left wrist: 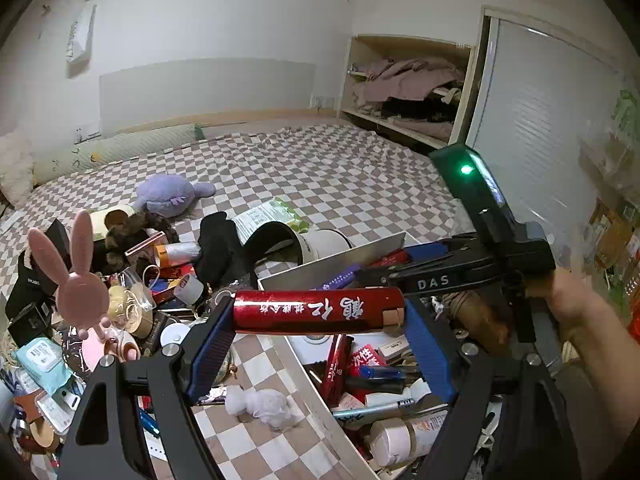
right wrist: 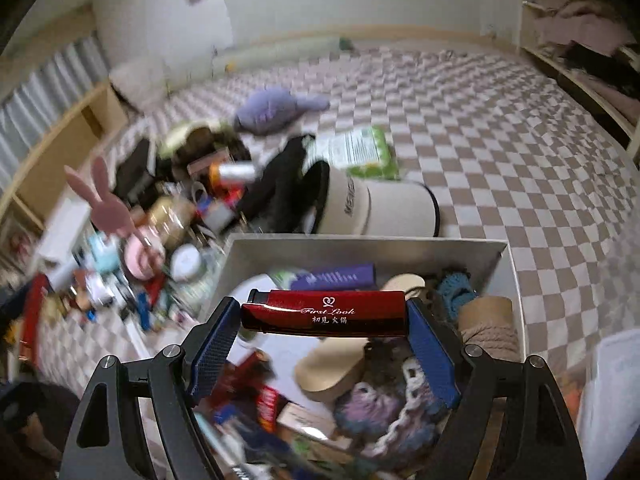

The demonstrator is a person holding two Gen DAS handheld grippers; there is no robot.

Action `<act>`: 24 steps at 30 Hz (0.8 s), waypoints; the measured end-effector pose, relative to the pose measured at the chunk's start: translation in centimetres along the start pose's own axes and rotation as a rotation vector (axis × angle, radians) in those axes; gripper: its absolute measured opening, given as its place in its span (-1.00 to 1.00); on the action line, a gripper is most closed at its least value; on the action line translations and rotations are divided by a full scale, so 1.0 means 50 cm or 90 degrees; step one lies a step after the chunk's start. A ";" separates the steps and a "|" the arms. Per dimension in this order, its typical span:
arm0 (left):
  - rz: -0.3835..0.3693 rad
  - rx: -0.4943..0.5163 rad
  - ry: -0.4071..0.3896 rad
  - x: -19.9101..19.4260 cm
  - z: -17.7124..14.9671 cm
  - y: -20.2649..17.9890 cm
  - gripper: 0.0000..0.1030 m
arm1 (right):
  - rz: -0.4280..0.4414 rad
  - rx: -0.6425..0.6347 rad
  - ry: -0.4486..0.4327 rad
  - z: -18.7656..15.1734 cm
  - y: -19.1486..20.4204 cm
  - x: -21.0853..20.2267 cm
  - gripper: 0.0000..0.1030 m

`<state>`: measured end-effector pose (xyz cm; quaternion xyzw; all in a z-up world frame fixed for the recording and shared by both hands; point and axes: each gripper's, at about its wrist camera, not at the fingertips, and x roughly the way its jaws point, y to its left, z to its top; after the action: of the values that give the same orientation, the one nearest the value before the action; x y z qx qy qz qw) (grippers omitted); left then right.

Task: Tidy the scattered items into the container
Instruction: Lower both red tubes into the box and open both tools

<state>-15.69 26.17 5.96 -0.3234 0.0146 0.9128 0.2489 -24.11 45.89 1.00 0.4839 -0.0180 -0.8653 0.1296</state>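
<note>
My left gripper [left wrist: 320, 316] is shut on a red foil tube [left wrist: 316, 312] with white characters, held crosswise between the blue pads [left wrist: 212, 344] over the left rim of the white box [left wrist: 304, 364]. My right gripper [right wrist: 326, 316] is shut on a glossy red "First Look" lighter-shaped case [right wrist: 328, 314], held end to end above the open box [right wrist: 360, 248]. The box holds several things: red packets, pens, tape rolls, a rope ball [right wrist: 488, 328] and a sandal sole [right wrist: 332, 368]. In the left wrist view the right tool's black body [left wrist: 436, 280] and a hand [left wrist: 580, 312] hang over the box.
A heap of loose items lies left of the box on the checked bedspread [left wrist: 340, 176]: a pink bunny ornament [left wrist: 80, 280], black cloth [left wrist: 220, 248], a beige cap [right wrist: 380, 208], a green packet [right wrist: 360, 152], a purple plush [left wrist: 172, 196]. A crumpled tissue [left wrist: 260, 404] lies near the rim.
</note>
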 end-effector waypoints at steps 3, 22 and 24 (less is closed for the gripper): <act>0.001 0.003 0.009 0.017 0.002 -0.004 0.60 | 0.003 -0.017 0.045 0.002 -0.001 0.024 0.62; -0.020 0.017 0.045 0.088 -0.005 -0.064 0.61 | -0.021 0.003 0.020 0.015 -0.025 0.001 0.77; -0.022 0.019 0.052 0.100 -0.008 -0.071 0.61 | -0.026 0.028 0.005 0.014 -0.040 -0.013 0.77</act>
<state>-17.13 31.45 3.11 -0.3569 0.0328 0.8940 0.2687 -24.77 47.90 1.59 0.4901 -0.0263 -0.8654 0.1012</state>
